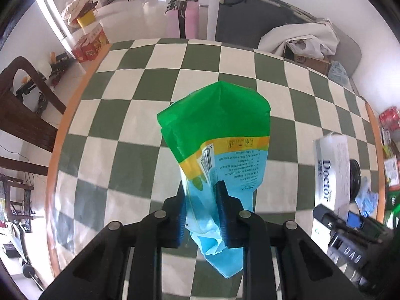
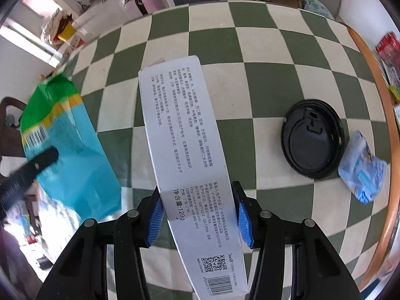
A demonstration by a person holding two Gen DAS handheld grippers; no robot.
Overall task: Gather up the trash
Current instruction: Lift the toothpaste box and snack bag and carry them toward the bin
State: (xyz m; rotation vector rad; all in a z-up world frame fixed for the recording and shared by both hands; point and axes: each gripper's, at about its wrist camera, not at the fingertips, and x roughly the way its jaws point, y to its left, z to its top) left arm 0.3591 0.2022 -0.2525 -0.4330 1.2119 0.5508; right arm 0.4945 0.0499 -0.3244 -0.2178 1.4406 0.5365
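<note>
My left gripper [image 1: 201,210] is shut on a green, yellow and light-blue plastic bag [image 1: 220,135], which hangs above the checkered table [image 1: 120,115]; the same bag [image 2: 70,145] shows at the left of the right wrist view. My right gripper [image 2: 198,212] is shut on a long white toothpaste box [image 2: 185,145], its blue pads [image 2: 156,215] pressing both long sides, and it holds the box over the table. The box [image 1: 332,170] appears at the right edge of the left wrist view, with the right gripper's body below it.
A black cup lid [image 2: 312,137] and a crumpled blue-white wrapper [image 2: 362,172] lie on the table [image 2: 275,57] near its right edge. A dark wooden chair [image 1: 27,110] stands left of the table. Boxes, a pink suitcase [image 1: 182,20] and a sofa with bags lie beyond.
</note>
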